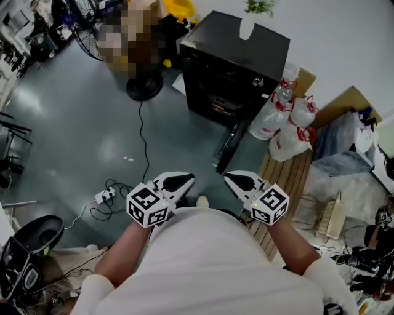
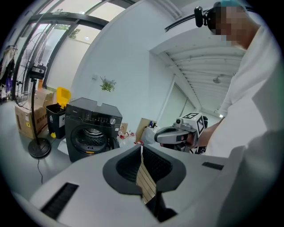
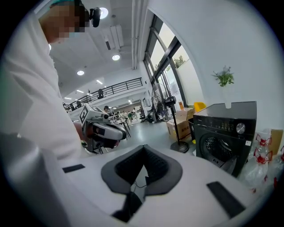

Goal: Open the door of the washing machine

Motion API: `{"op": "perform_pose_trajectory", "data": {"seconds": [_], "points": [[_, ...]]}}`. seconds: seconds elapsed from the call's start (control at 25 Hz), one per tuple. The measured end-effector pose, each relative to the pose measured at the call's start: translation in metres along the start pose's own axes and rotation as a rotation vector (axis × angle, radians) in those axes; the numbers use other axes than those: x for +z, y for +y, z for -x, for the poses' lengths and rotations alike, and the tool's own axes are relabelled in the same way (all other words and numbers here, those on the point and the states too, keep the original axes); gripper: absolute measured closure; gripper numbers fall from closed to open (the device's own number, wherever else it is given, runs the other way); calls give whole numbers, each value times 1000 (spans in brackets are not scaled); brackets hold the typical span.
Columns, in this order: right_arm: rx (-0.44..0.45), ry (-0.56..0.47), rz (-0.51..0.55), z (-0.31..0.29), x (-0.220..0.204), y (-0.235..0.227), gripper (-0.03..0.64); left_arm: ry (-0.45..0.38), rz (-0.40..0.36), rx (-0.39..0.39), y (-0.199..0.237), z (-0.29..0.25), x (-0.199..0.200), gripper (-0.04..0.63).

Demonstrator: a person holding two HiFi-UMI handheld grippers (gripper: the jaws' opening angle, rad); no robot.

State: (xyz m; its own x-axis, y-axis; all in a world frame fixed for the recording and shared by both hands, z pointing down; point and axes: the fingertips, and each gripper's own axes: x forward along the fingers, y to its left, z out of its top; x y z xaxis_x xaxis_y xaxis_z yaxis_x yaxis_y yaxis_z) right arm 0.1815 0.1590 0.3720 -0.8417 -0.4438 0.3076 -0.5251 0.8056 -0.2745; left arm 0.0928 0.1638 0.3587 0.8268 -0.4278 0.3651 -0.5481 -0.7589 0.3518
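The black front-loading washing machine (image 1: 237,52) stands at the top of the head view. Its round door (image 1: 229,145) hangs swung out toward me, so the drum (image 2: 91,133) shows in the left gripper view. Both grippers sit close to my body, well short of the machine. My left gripper (image 1: 192,178) is shut with nothing in it, its dark pads (image 2: 128,166) meeting at the tips. My right gripper (image 1: 226,176) is shut and holds nothing too. The machine (image 3: 226,133) also appears in the right gripper view, at the right.
A standing fan's round base (image 1: 144,86) stands left of the machine, and its cable runs to a power strip (image 1: 104,195) on the floor. White plastic bags (image 1: 286,120) and a wooden pallet (image 1: 289,178) lie to the right. A potted plant (image 1: 258,6) tops the machine.
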Motion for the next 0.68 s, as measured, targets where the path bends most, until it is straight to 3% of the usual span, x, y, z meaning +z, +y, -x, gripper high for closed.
{"op": "perform_pose_trajectory", "data": {"seconds": [0.68], "points": [[10, 18, 7, -15, -11, -11, 609, 21, 5, 15, 16, -6, -7, 569]]}}
